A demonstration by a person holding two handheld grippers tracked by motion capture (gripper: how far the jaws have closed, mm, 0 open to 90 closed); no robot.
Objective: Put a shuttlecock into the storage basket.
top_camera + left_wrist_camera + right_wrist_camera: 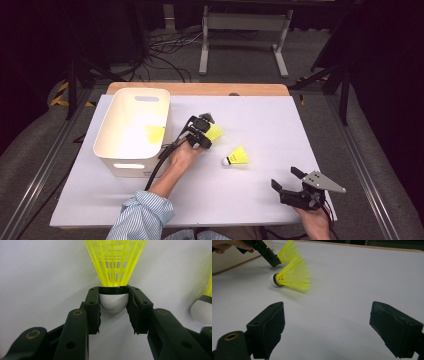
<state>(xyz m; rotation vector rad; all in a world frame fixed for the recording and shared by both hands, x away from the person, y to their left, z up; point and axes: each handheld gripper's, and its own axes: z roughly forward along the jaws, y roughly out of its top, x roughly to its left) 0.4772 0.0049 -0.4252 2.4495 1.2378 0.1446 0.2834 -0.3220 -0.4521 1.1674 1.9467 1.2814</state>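
Already one yellow shuttlecock (156,132) lay inside the white bin (116,131). The left gripper (114,302) had its fingers clamped on a second shuttlecock's (115,262) cork beside the bin, while a third (237,157) waited on the table (280,125); the right gripper (327,330) stood wide open, empty.

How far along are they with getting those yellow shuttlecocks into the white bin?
Done: one shuttlecock already lies in the white bin. In hand: the left tongs grip a second shuttlecock by its white cork. Left: a third shuttlecock lies on the table; the right tongs wait open.
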